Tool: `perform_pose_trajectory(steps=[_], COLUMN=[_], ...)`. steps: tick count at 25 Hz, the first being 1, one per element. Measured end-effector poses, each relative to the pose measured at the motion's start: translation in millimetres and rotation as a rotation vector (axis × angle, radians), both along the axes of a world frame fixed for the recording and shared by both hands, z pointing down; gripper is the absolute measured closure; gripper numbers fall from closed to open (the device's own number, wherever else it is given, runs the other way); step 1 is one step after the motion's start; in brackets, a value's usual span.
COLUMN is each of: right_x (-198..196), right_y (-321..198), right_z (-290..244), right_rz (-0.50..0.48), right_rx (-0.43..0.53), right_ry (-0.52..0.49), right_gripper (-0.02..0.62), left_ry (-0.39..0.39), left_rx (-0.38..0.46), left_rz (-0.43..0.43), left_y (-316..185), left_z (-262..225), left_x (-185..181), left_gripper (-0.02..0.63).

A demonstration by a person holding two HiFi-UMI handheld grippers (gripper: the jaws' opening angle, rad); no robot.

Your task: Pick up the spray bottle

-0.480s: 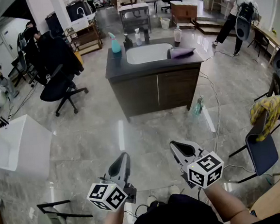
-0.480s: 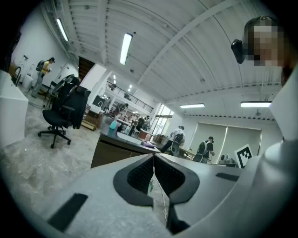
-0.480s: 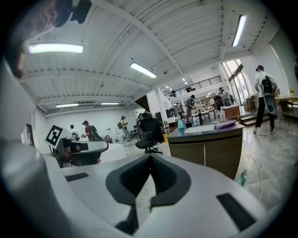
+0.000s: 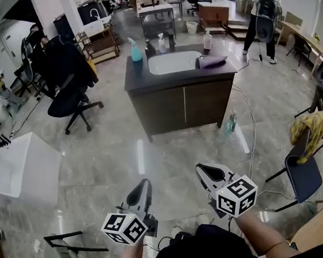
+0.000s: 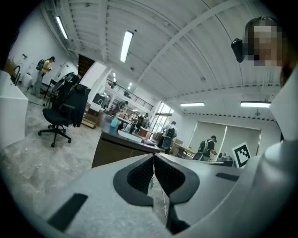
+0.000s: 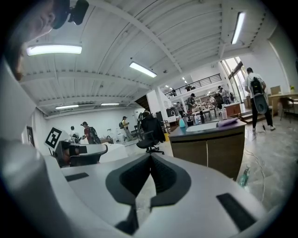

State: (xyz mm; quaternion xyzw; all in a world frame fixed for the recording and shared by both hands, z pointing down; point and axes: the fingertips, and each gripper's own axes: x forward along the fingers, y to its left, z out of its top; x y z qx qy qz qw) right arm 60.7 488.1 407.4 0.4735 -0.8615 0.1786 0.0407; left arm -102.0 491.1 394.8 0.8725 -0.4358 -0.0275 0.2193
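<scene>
A teal spray bottle (image 4: 135,51) stands on the far left corner of a dark sink counter (image 4: 146,81) across the room, with a white spray bottle (image 4: 161,43) a little to its right. Low in the head view, far short of the counter, are my left gripper (image 4: 144,184) and right gripper (image 4: 201,168). Both are shut with nothing between the jaws. The left gripper view shows its jaws (image 5: 153,156) meeting, with the teal bottle (image 5: 114,122) small in the distance. In the right gripper view the jaws (image 6: 150,156) are also together, and the teal bottle (image 6: 182,122) is on the counter beyond.
A greenish bottle (image 4: 229,123) stands on the floor by the counter's right corner, beside a cable. A black office chair (image 4: 72,102) is left of the counter and a blue chair with yellow cloth (image 4: 305,163) is at the right. A white basin (image 4: 18,166) sits at left. A person walks at back right.
The counter sits slightly lower and nearer in the head view. The person at back right has walked left. Both grippers stay as they were, shut.
</scene>
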Motion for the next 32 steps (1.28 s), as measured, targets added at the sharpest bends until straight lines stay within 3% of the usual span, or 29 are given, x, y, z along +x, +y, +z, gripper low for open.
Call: perform_pose_trajectory(steps=[19, 32], right_x=[-93.9, -75.9], right_y=[6.7, -58.5], right_z=[4.6, 1.9], right_rz=[-0.005, -0.005], right_rx=[-0.001, 0.021], right_ry=[0.021, 0.040], right_gripper=[0.588, 0.588], left_ry=[-0.043, -0.022], left_rx=[-0.005, -0.029], left_rz=[0.078, 0.065], left_y=[4.4, -52.6], left_z=[7.3, 20.6], left_x=[-78.3, -60.0], left_gripper=[0.598, 0.598])
